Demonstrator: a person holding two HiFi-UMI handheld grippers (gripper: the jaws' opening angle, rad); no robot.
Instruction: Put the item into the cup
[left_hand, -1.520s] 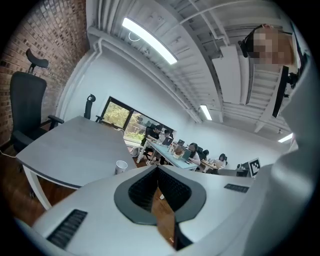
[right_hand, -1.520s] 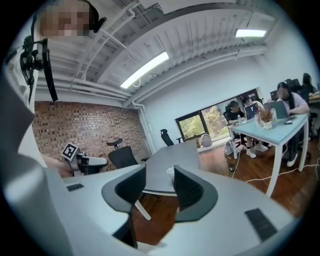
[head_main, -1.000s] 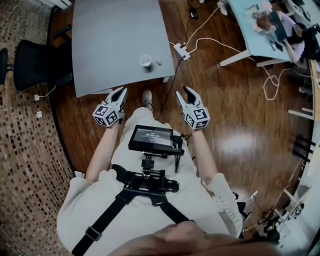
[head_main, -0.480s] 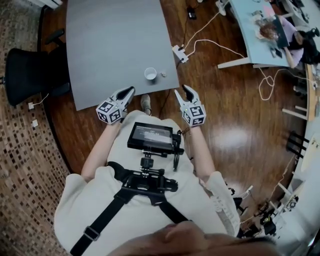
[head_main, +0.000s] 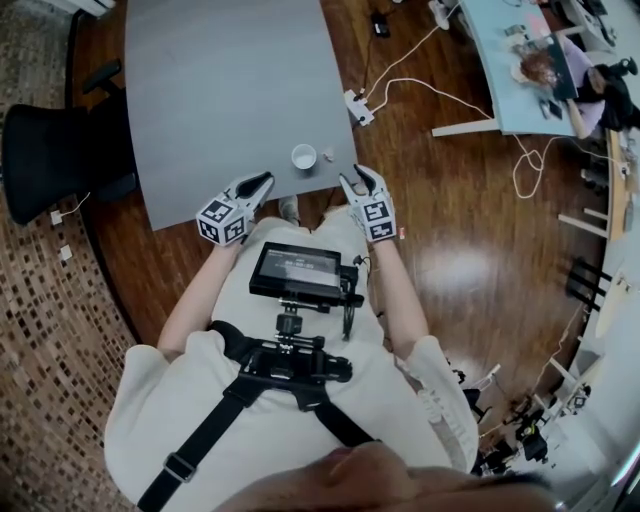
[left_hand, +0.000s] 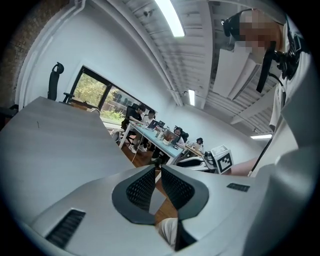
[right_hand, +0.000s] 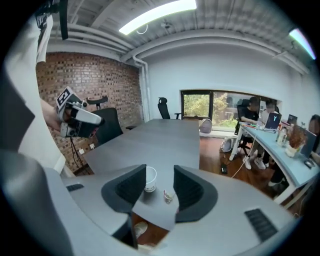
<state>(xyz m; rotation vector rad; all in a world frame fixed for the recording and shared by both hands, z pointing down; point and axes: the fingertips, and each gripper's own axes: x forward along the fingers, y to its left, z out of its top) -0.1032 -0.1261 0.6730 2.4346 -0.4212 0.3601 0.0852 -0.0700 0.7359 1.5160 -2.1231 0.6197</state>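
A white paper cup (head_main: 303, 156) stands near the front right corner of the grey table (head_main: 220, 90). A small pale item (head_main: 327, 156) lies on the tabletop just right of it. My right gripper (head_main: 358, 176) is open at the table's front edge, short of both. In the right gripper view, the cup (right_hand: 150, 179) and the item (right_hand: 168, 196) show beyond the gap of the right gripper (right_hand: 160, 171), with nothing between the pads. My left gripper (head_main: 262, 181) hovers at the table's front edge, left of the cup. In its own view the left gripper (left_hand: 157, 171) looks shut and empty.
A black office chair (head_main: 55, 160) stands left of the table. A power strip (head_main: 359, 107) with white cables lies on the wooden floor to the right. A person sits at a light blue desk (head_main: 500, 60) at the far right. A chest-mounted screen (head_main: 295, 272) sits below the grippers.
The table, cup and item have drawn nearer to the grippers. My right gripper has moved left toward the table corner. Both grippers now reach the table's front edge.
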